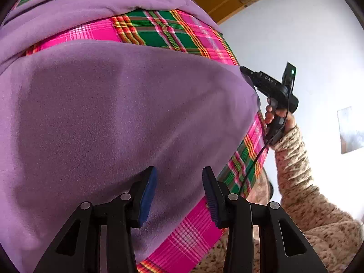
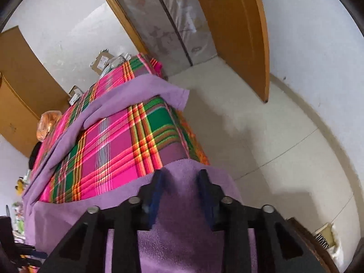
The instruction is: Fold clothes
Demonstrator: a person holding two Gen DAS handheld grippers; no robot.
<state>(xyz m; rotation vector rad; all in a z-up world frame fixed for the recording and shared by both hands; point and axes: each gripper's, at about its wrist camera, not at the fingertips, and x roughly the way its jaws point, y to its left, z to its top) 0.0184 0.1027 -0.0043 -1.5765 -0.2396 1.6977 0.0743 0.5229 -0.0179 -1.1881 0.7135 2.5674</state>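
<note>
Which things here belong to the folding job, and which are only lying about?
Belonging to the job:
purple fleece garment
left gripper
right gripper
plaid sheet, the work surface

Only lying about:
cardboard boxes
orange plastic bag
wooden door

Purple fleece garment (image 1: pixel 118 113) cut off at frame edges; clutter (image 2: pixel 107 61) behind bed blurred.

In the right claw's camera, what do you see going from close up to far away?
Right claw → purple fleece cloth → pink and green plaid sheet → purple folded strip → cardboard boxes → white wall.
</note>
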